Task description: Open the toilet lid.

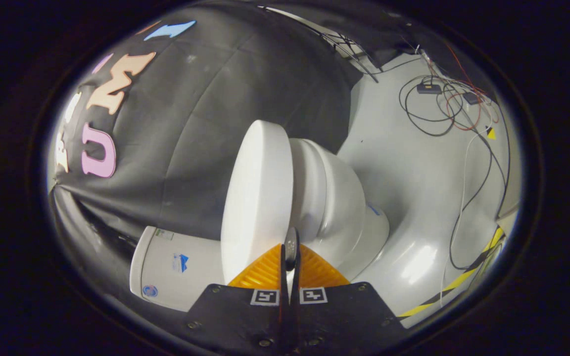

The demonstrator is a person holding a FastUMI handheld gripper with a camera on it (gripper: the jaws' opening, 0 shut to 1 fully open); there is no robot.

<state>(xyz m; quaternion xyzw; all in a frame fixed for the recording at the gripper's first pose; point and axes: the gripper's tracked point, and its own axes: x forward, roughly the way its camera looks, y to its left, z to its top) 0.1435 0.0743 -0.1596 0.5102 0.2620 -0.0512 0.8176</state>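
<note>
**Ana:** Nearest the lens, the gripper [291, 257] has its two fingers drawn almost together, only a thin slot between them. A narrow grey edge sits in that slot.

**Ben:** So is it clamped on the lid?

**Ana:** It looks so. The toilet lid [258, 198] is seen side-on, tilted up off the bowl, and its front rim runs straight down into the gap between the fingers. I judge both fingers press on that rim, one on each face, since that hold lets the person swing the lid on its hinge.

**Ben:** Start with the big things. What surrounds it?

**Ana:** A black cloth wall [206, 99] stands behind. A pale grey floor [413, 173] spreads out on the far side of the toilet, with loose cables [443, 109] lying well beyond the fingers and yellow-and-black tape [463, 282] along the floor's edge.

**Ben:** And the toilet itself?

**Ana:** The white toilet bowl [334, 198] sits just behind the raised lid, its pedestal meeting the floor. The cistern [176, 267] lies beside the lid's hinge end, against the cloth.

**Ben:** How far along, then?

**Ana:** The lid stands clear of the bowl with a wedge of space between them, so I judge the lift is well under way. It should lean back toward the cistern before the fingers part, or it may drop shut.
</note>
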